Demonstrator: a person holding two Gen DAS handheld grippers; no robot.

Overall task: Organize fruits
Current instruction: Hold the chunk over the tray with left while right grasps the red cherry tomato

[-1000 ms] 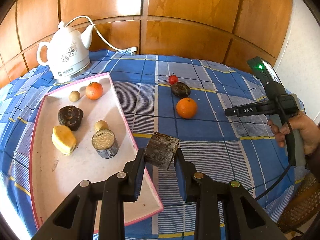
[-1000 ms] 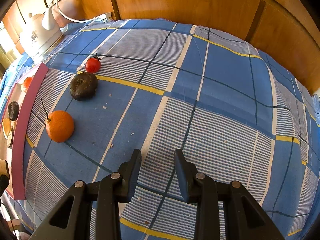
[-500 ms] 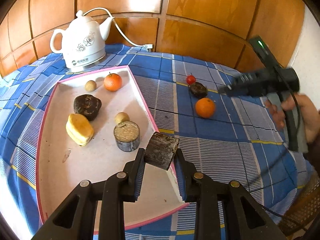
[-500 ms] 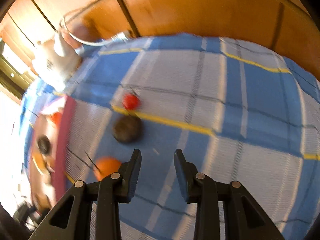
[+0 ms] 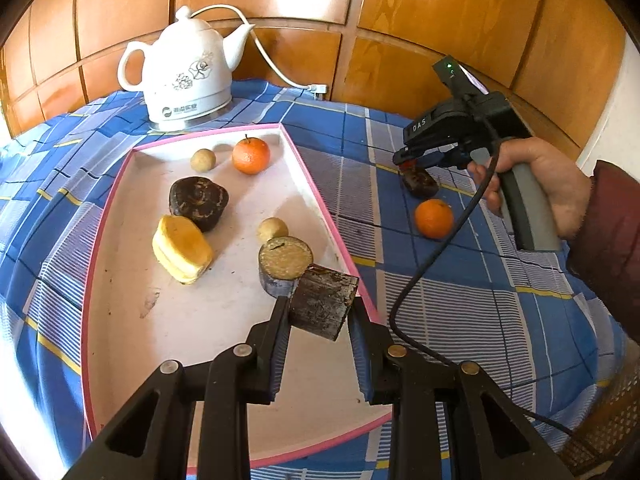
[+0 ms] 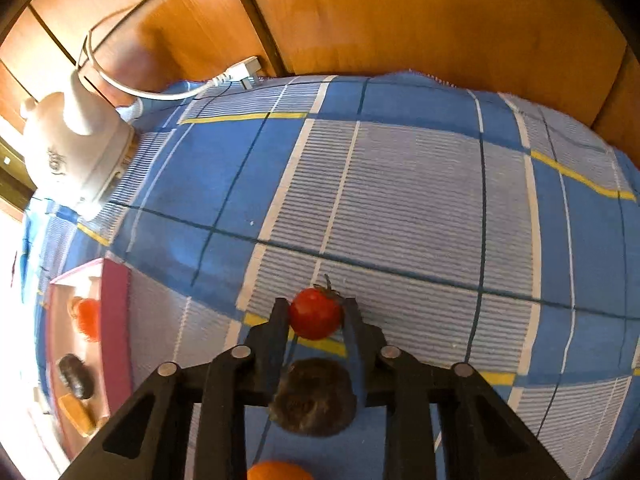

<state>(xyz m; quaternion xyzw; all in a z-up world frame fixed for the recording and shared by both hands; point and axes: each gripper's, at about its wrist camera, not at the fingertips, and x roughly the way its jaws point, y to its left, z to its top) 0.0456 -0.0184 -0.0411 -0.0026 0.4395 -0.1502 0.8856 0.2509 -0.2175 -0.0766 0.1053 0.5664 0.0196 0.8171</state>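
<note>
My left gripper [image 5: 322, 314] is shut on a dark cylinder-shaped piece [image 5: 323, 301] and holds it above the right rim of the pink-edged white tray [image 5: 120, 280]. The tray holds an orange [image 5: 251, 155], two small tan balls, a dark lump [image 5: 198, 200], a yellow piece [image 5: 182, 249] and a cut cylinder [image 5: 284, 263]. My right gripper [image 6: 316, 314] is open, its fingers on either side of a small red tomato [image 6: 315, 313] on the cloth. A dark fruit [image 6: 314, 396] lies under it, and an orange [image 5: 434, 218] lies nearer.
A white electric kettle [image 5: 186, 76] with its cord [image 5: 276, 68] stands at the back behind the tray. The table has a blue checked cloth [image 6: 400, 200] and backs onto wooden wall panels [image 5: 400, 0]. The right hand and its cable [image 5: 436, 252] hang over the cloth's right side.
My left gripper has carried the dark piece left, from over the cloth to over the tray's edge. My right gripper has moved forward and down until its fingers straddle the red tomato.
</note>
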